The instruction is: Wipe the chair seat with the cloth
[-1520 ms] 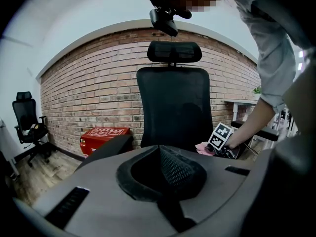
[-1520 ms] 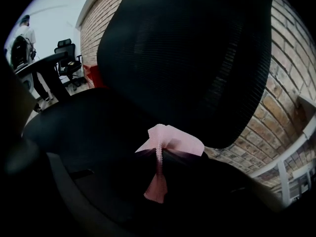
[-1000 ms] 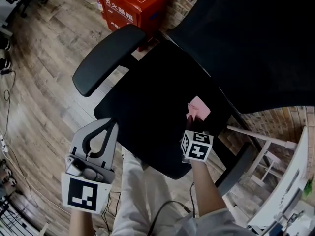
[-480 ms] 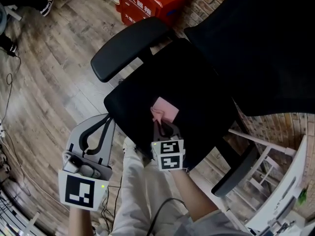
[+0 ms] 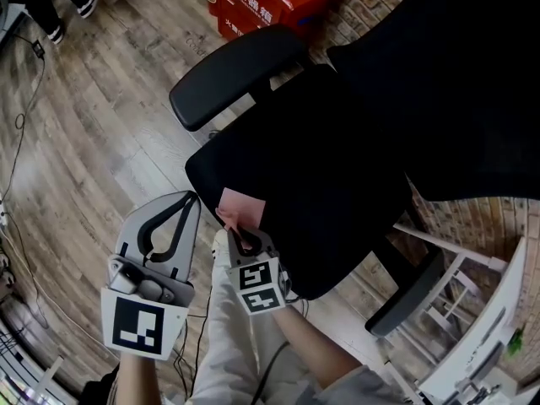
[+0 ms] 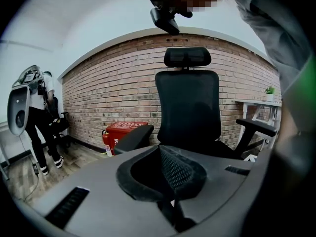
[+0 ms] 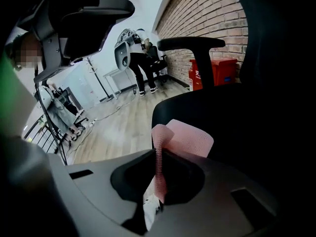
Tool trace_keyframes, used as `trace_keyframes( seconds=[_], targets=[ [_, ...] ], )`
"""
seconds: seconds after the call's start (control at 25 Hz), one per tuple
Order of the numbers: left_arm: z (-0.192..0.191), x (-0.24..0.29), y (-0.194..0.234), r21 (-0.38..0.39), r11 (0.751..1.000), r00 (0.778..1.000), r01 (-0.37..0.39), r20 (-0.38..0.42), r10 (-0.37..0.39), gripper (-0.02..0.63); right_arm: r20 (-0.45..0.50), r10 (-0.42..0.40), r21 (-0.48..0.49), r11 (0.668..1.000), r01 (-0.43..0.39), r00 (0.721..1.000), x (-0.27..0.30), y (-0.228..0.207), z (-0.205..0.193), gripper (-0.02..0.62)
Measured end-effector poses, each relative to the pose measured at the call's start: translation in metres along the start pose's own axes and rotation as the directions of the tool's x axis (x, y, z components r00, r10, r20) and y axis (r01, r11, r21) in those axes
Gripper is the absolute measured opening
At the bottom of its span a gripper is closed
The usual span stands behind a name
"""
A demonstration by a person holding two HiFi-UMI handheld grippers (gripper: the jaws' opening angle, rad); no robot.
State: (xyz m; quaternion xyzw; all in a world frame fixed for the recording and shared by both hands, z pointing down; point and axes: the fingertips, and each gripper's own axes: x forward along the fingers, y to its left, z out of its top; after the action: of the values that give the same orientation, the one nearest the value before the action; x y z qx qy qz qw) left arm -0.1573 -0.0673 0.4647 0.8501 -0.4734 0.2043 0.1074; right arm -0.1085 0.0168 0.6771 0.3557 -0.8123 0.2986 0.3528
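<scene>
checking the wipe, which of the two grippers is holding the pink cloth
The right gripper: its jaws pinch the pink cloth at the chair seat's near edge. The left gripper is shut on nothing, off the seat.

Matt black fabric chair seat [image 5: 312,167], soft pink waffle-textured cloth [image 5: 242,206], grainy wood-plank floor [image 5: 84,116], rough brick wall [image 6: 113,93]

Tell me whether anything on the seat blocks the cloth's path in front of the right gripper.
Nothing visible does. The right gripper is shut on the pink cloth at the front edge of the chair seat, and the seat shows bare black up to the backrest.
</scene>
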Motion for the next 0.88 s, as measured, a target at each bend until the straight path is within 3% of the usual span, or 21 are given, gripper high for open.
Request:
trace_keyframes(
  seconds=[0.2, 0.52, 0.68, 0.88],
  targets=[
    [0.003, 0.002, -0.005, -0.001, 1.000, 1.000, 0.006, 0.003, -0.006, 0.018, -0.017, -0.036, 0.019, 0.999, 0.036, 0.999, -0.011, -0.017, -0.016, 0.052],
    [0.016, 0.011, -0.020, 0.012, 0.999, 0.999, 0.041, 0.019, -0.042, 0.018, -0.041, -0.181, 0.086, 0.979, 0.184, 0.983, -0.046, -0.081, -0.042, 0.052],
    [0.025, 0.020, -0.032, 0.033, 0.997, 0.997, 0.077, 0.021, -0.077, 0.018, -0.063, -0.305, 0.165, 0.936, 0.311, 0.950, -0.073, -0.128, -0.056, 0.052],
    [0.034, 0.029, -0.048, 0.046, 0.992, 0.993, 0.114, 0.027, -0.115, 0.018, -0.103, -0.449, 0.229, 0.858, 0.460, 0.888, -0.114, -0.183, -0.079, 0.052]
  ],
)
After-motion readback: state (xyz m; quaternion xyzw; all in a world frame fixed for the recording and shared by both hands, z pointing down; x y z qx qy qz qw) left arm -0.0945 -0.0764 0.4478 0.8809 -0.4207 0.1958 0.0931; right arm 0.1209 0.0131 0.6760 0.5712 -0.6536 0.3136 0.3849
